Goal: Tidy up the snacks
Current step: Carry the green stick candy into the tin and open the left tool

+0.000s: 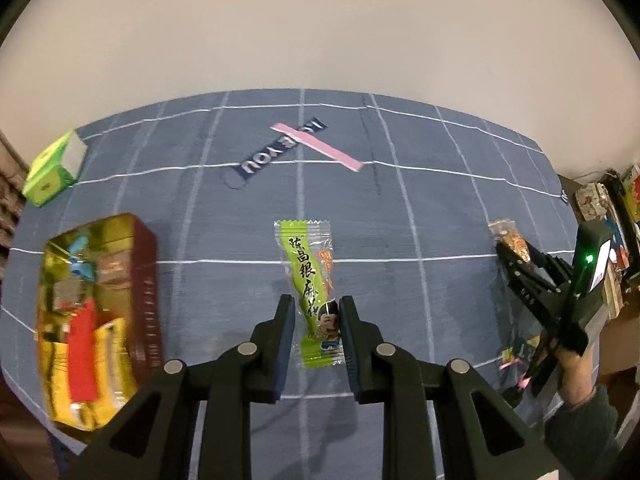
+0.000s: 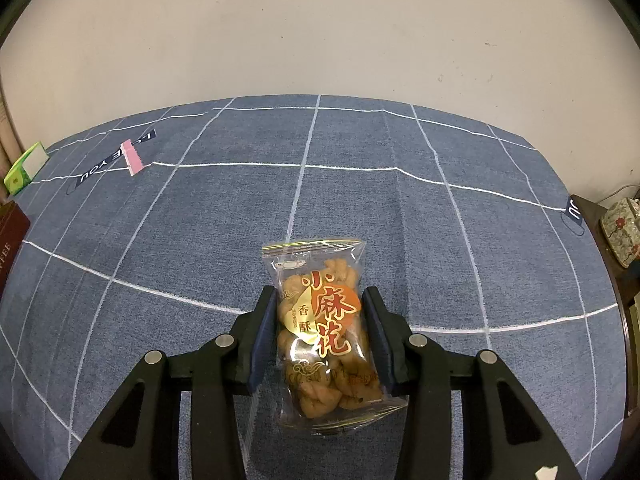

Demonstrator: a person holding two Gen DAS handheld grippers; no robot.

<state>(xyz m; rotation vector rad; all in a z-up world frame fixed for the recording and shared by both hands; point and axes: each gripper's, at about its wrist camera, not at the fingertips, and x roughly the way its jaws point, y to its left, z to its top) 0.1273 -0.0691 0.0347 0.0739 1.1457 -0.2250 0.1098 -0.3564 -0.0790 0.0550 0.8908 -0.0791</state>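
Observation:
My left gripper [image 1: 316,304] is shut on a long green snack packet [image 1: 308,280] with black lettering, gripped near its lower end and held above the blue checked cloth [image 1: 400,208]. An open gold-lined dark red tin [image 1: 140,280] lies blurred at the left, with red and yellow packets inside. My right gripper [image 2: 320,294] is shut on a clear bag of fried dough twists [image 2: 320,344] with an orange label. In the left wrist view that right gripper [image 1: 516,252] is at the far right, low over the cloth, with the bag [image 1: 507,236] at its tips.
A green carton [image 1: 54,168] stands at the cloth's far left corner. A pink strip [image 1: 316,146] lies across a dark printed label at the back. Small colourful wrappers [image 1: 516,356] lie near the person's right hand. Cluttered shelves and a floral tin [image 2: 622,228] border the right edge.

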